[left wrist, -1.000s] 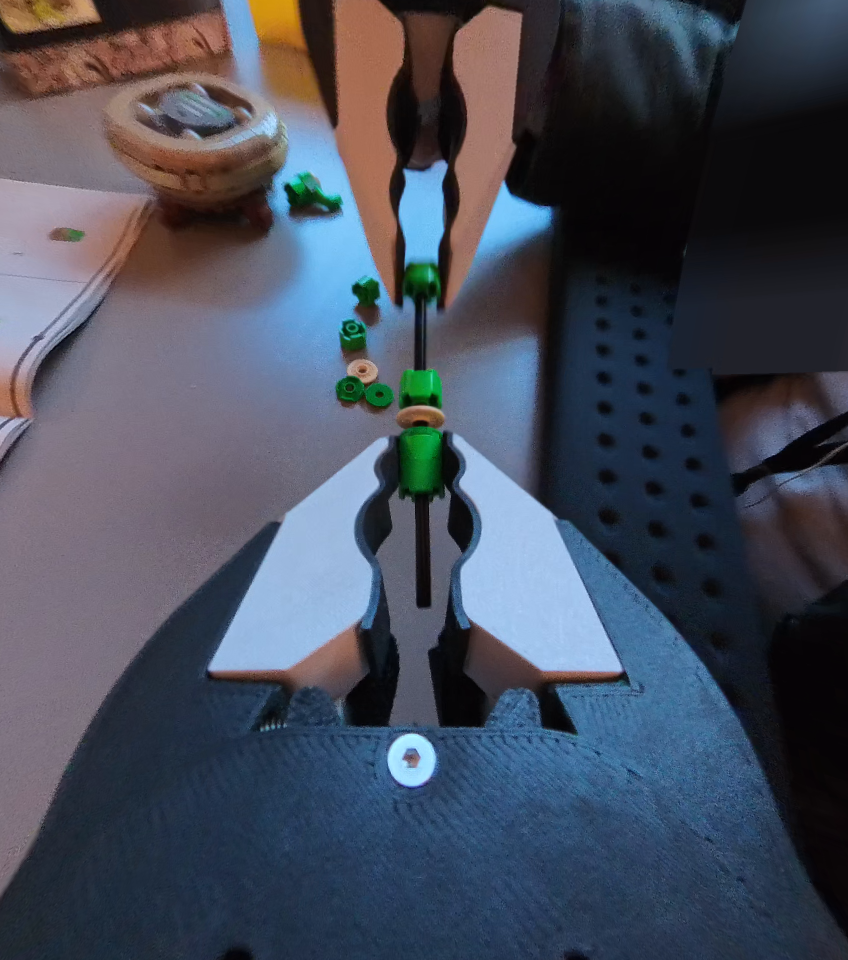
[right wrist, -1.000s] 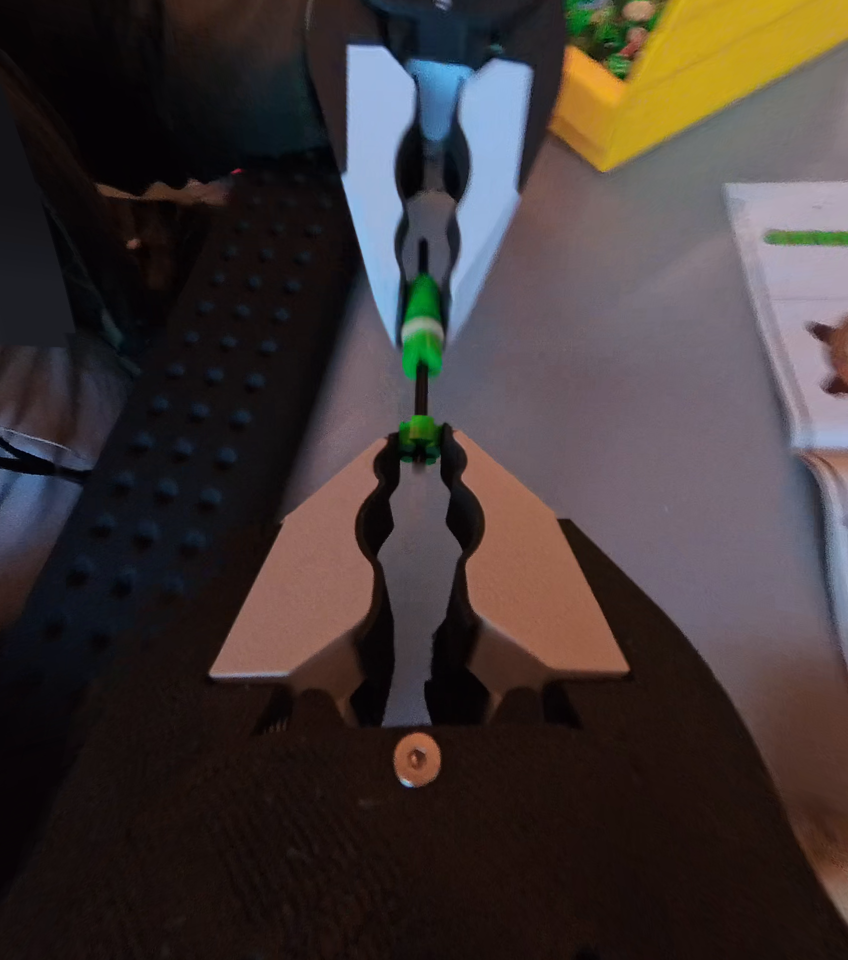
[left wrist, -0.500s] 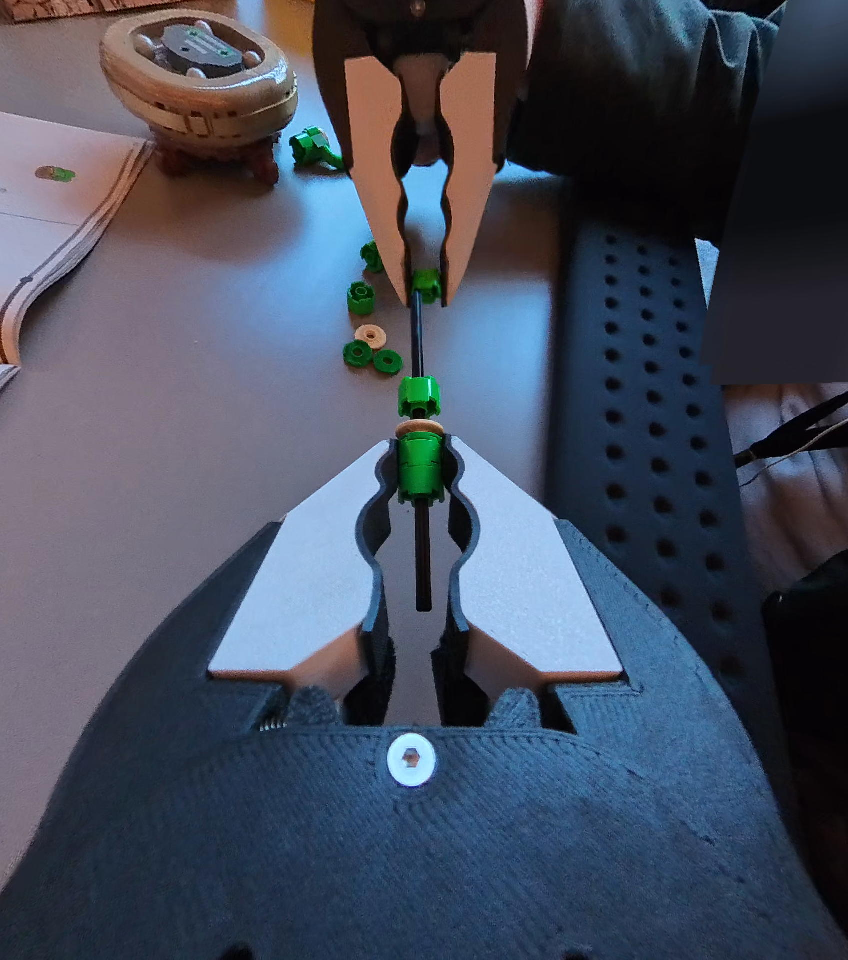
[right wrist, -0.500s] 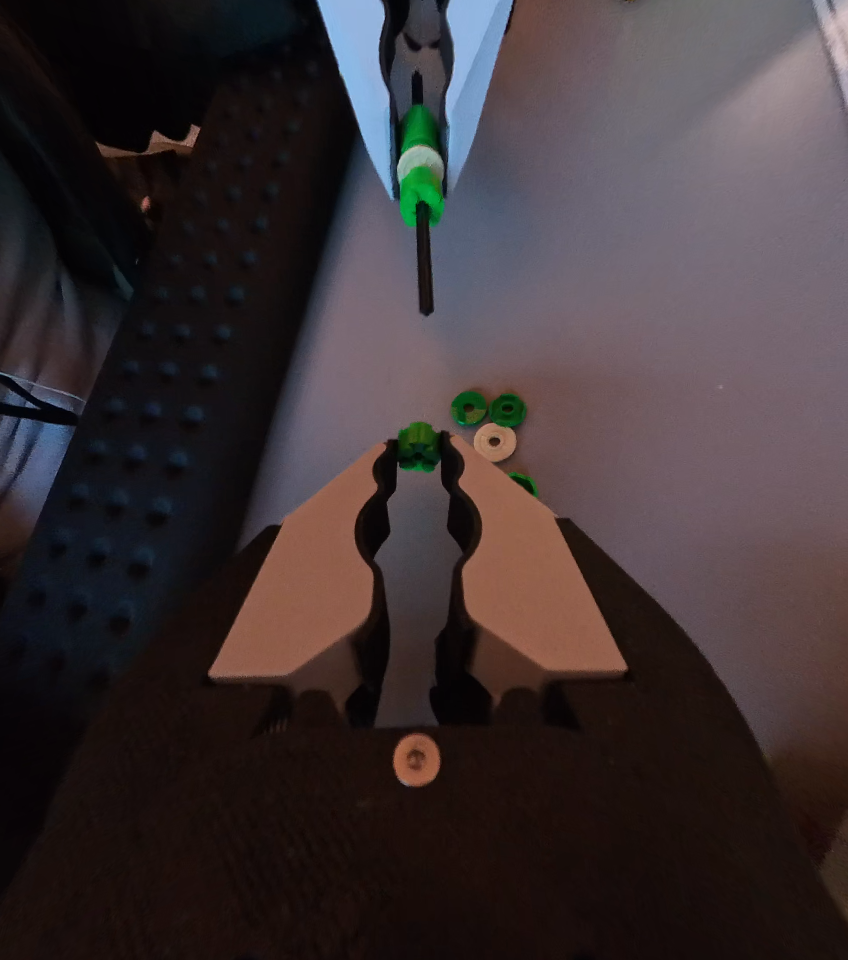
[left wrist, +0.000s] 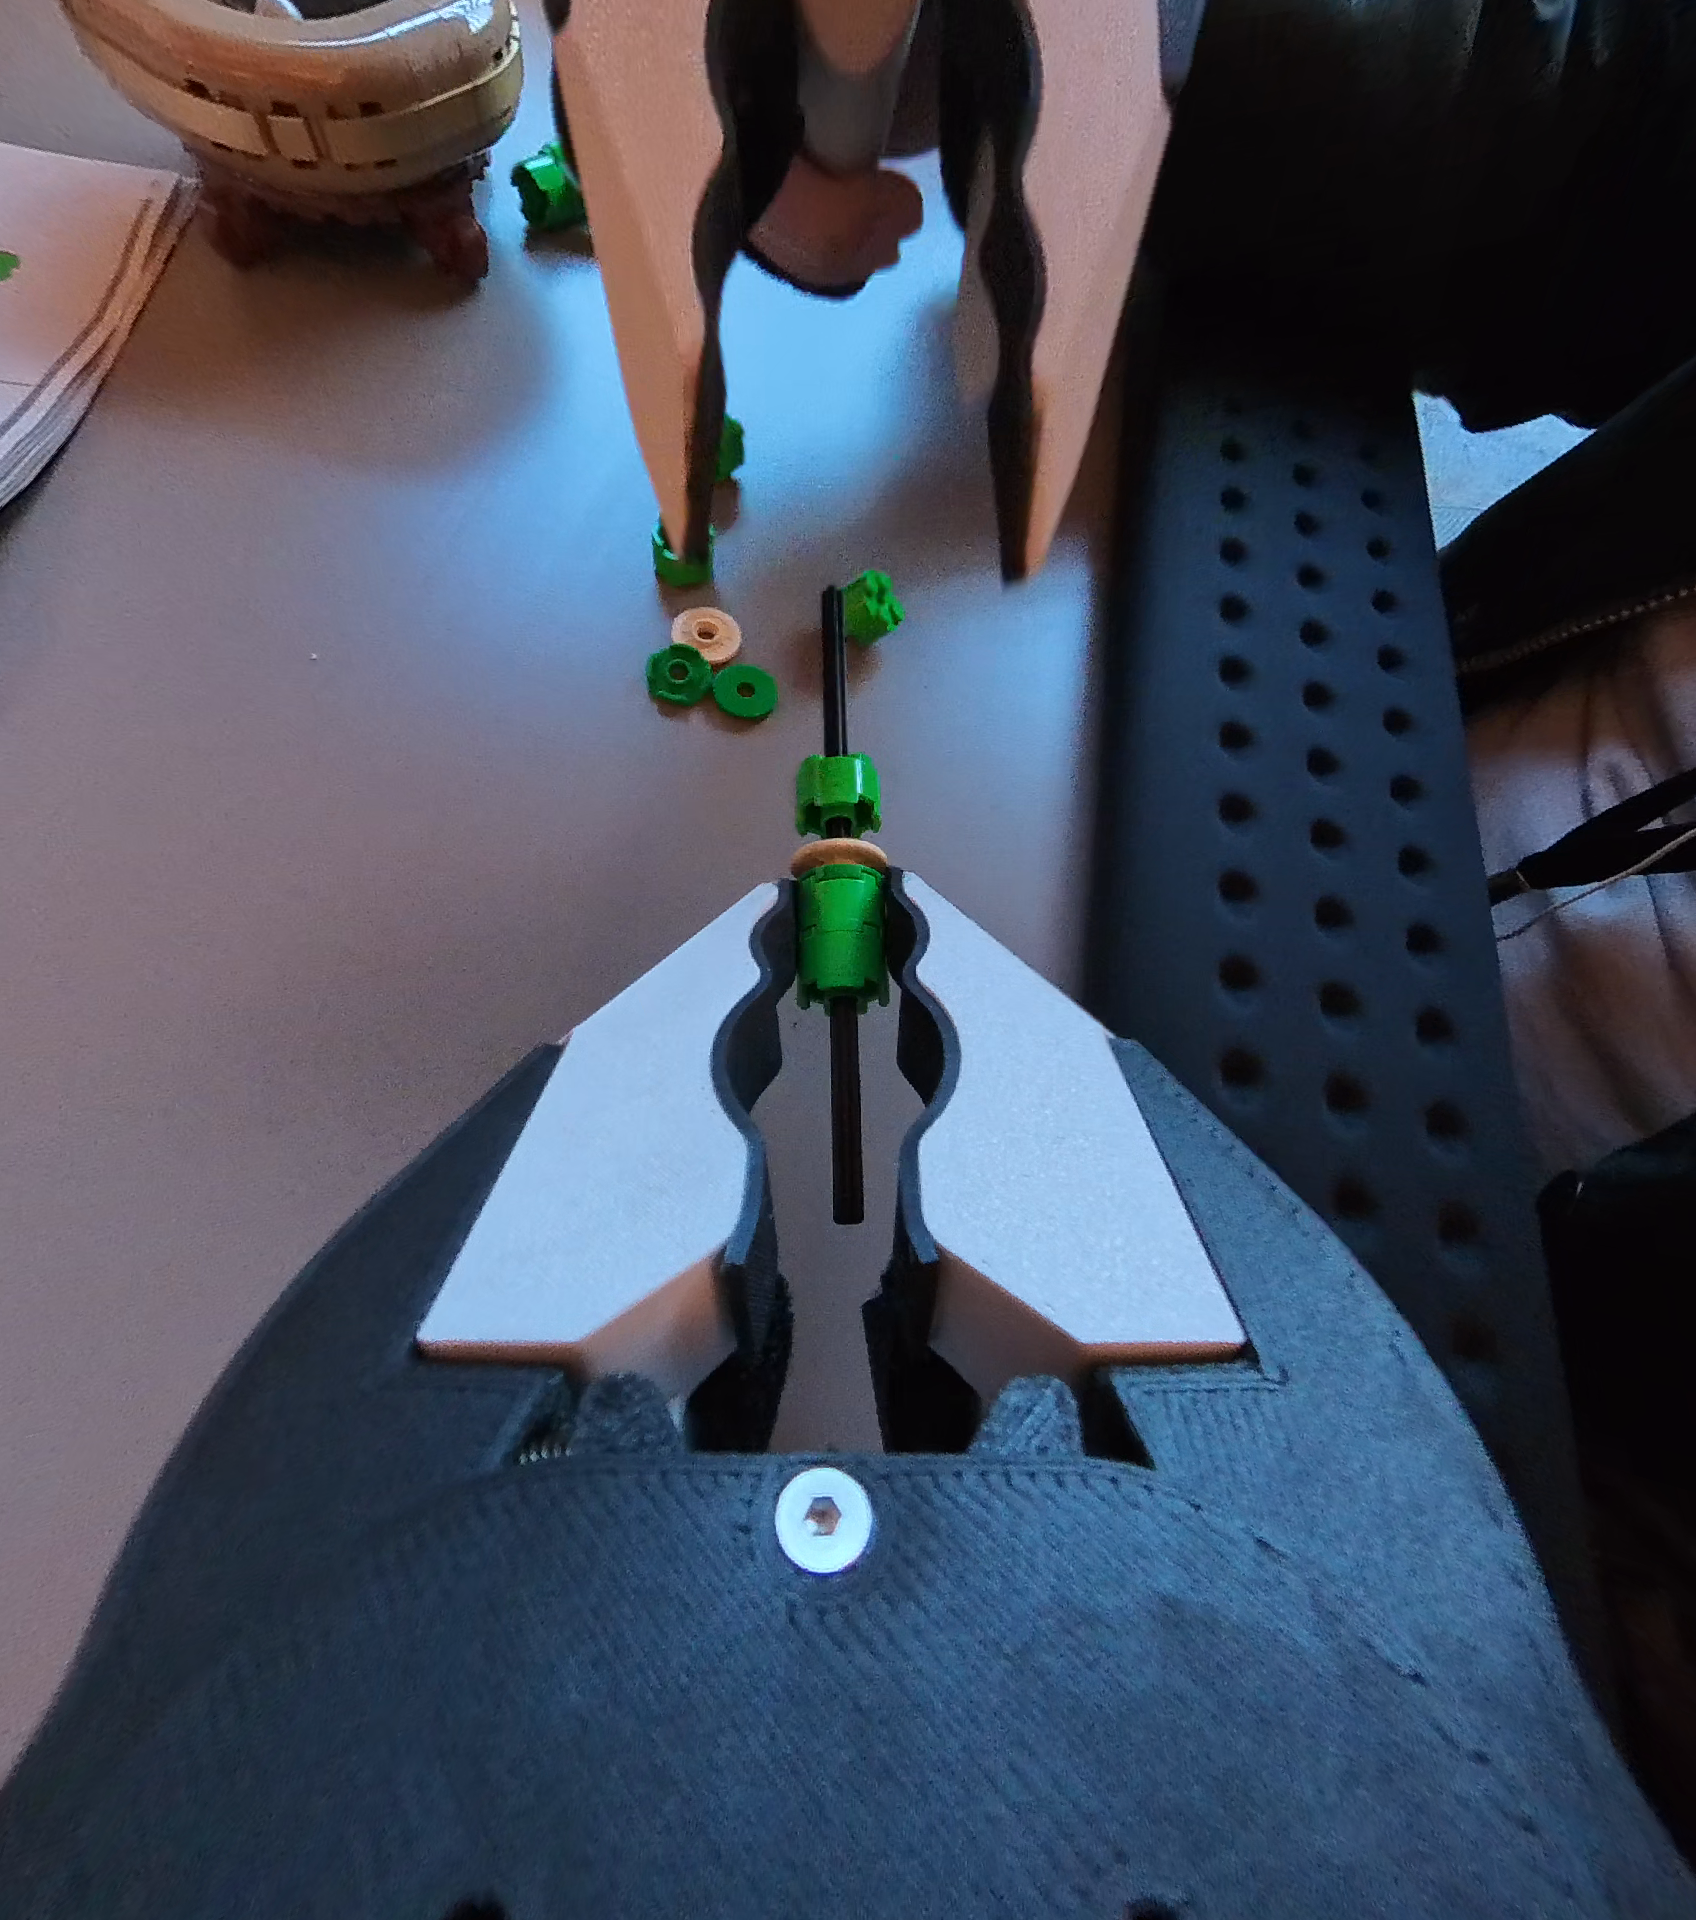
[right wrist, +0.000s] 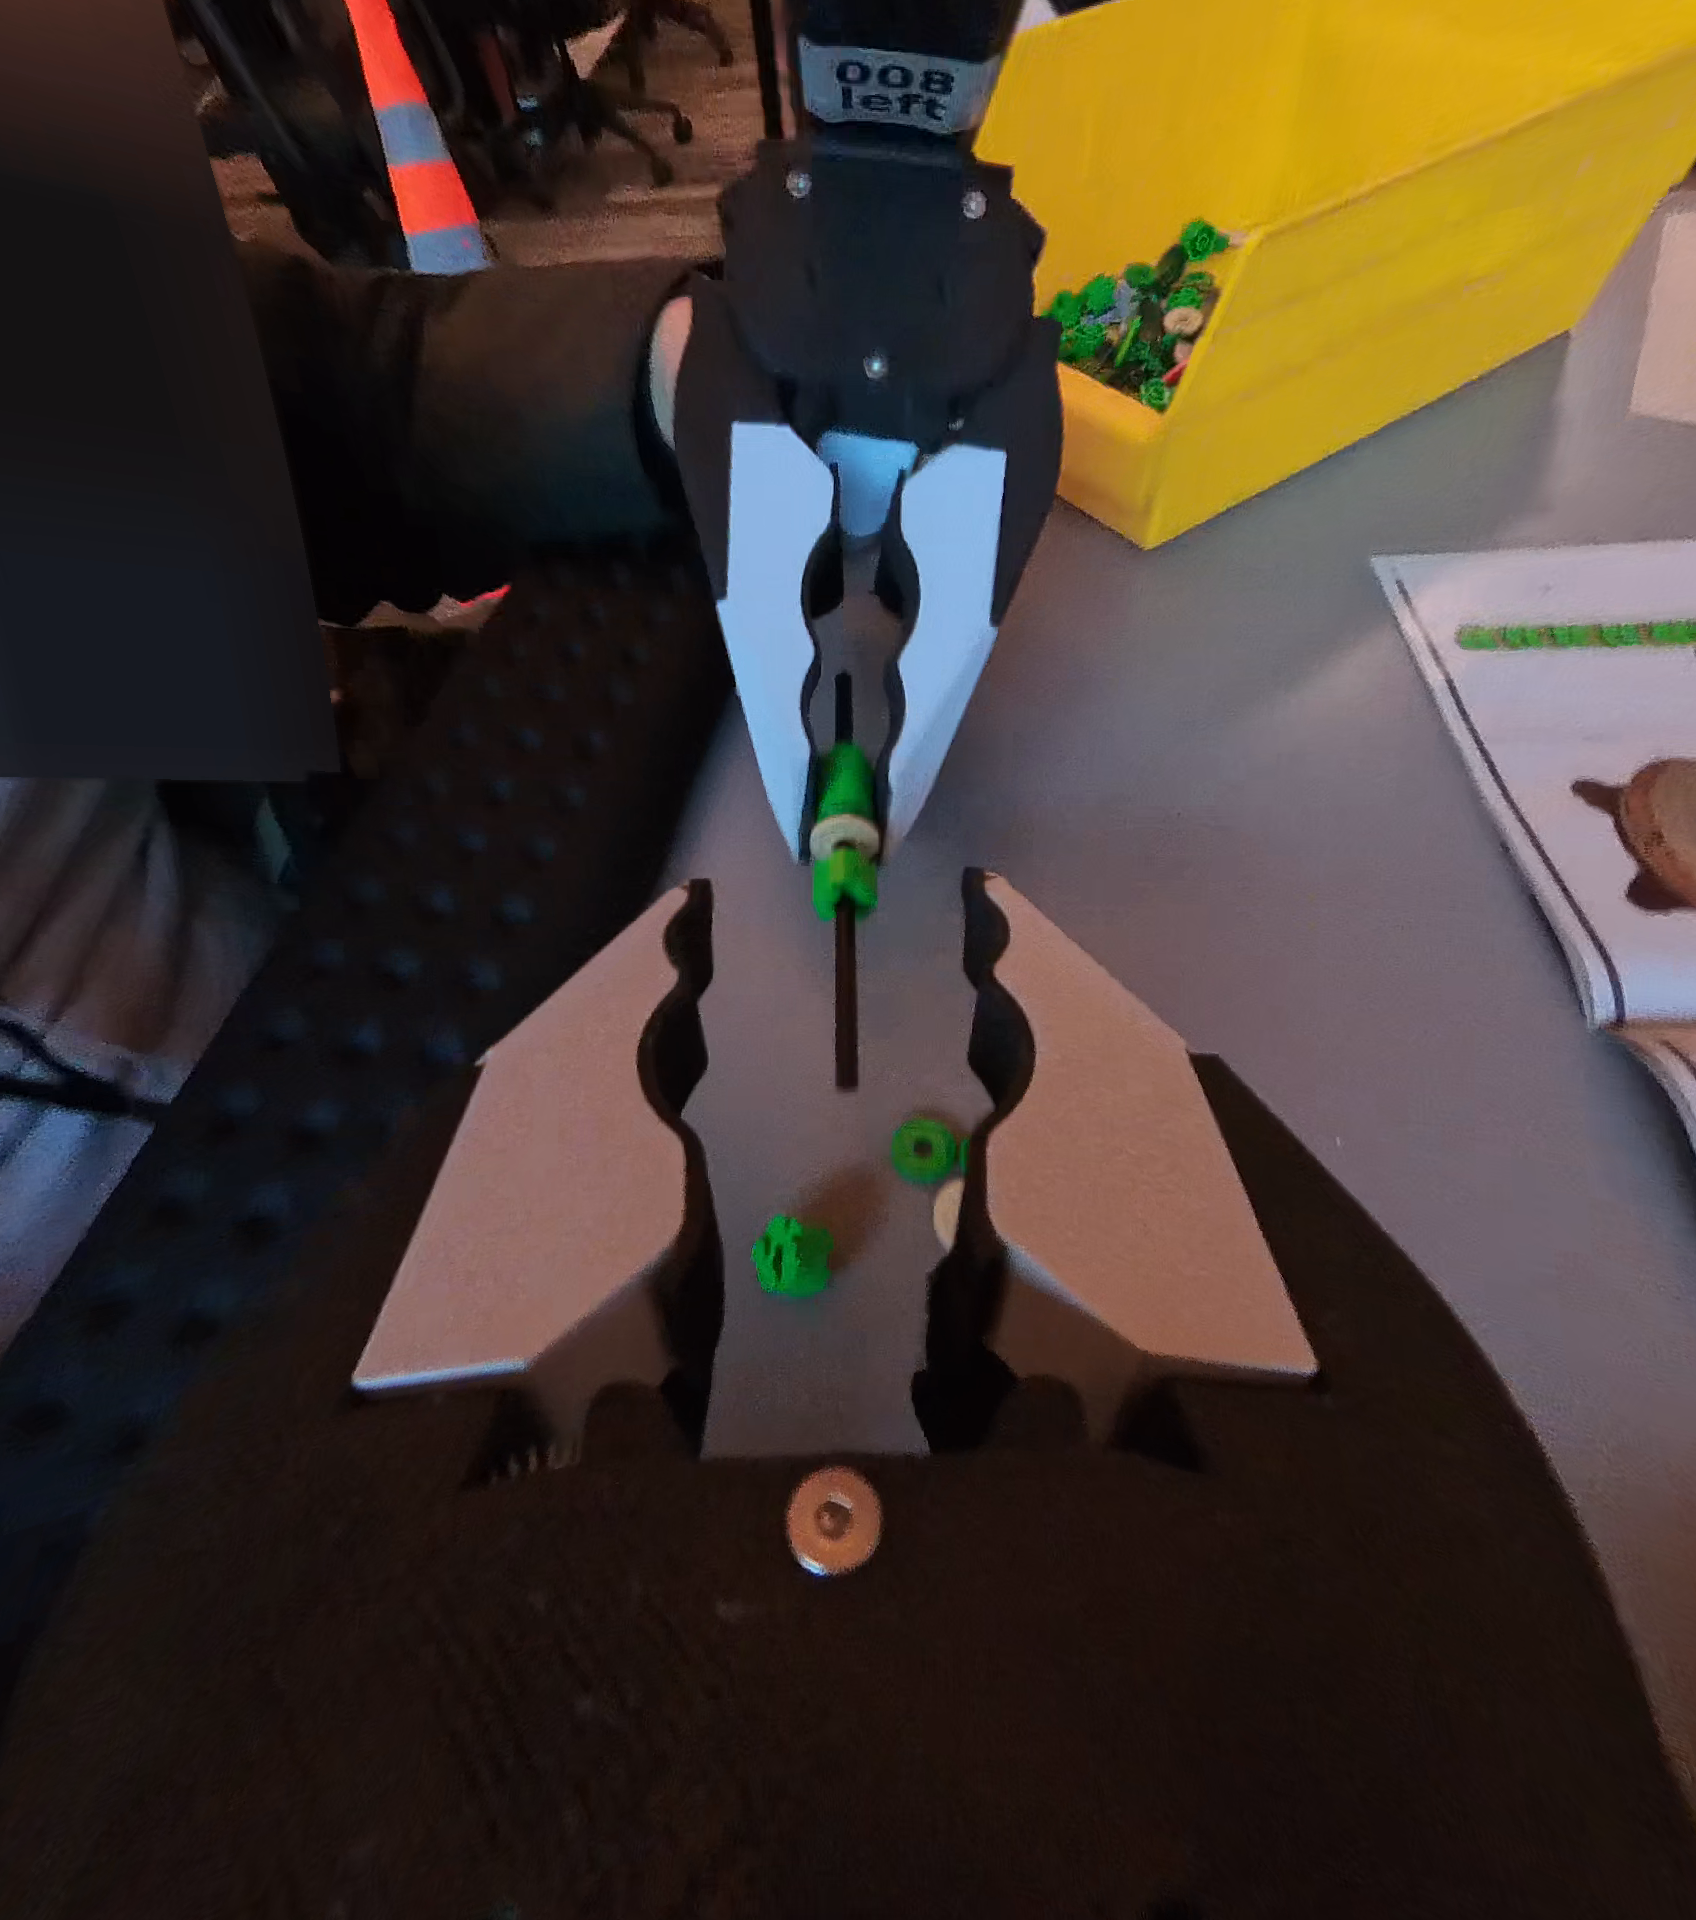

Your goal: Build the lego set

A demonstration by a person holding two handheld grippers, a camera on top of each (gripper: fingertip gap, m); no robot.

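We see the grey table (left wrist: 252, 935) bounded on the right by a dark perforated strip (left wrist: 1322, 831); to the left an open instruction booklet (left wrist: 2, 343) takes the far-left part, and between booklet and strip the surface is mostly bare, apart from a small cluster of parts.

Our left gripper (left wrist: 836, 883) is clamped on a black axle (left wrist: 835, 675), its tips pinching a green sleeve (left wrist: 836, 940) threaded on it. We count three pieces on the axle: that sleeve, a tan ring (left wrist: 839, 855) touching its far end, and a second green sleeve (left wrist: 836, 795) a little farther along with a sliver of axle showing between. The axle points away from us, its far end bare and its near end lying free between the fingers.

Our right gripper (right wrist: 836, 883) is spread wide and holds nothing; in the left wrist view it hangs tips-down over the parts. On the table between its fingers lies one green studded piece (right wrist: 792, 1255), beside the axle's far tip.

Left of the axle we count one tan washer (left wrist: 707, 631), two flat green rounds (left wrist: 711, 684), and a green ring (left wrist: 683, 556) at the tip of one right finger. At least two more green pieces lie farther off.

At far left stands a tan, dark-footed model (left wrist: 304, 104). In the right wrist view a yellow bin (right wrist: 1343, 260) of mixed parts sits far right.
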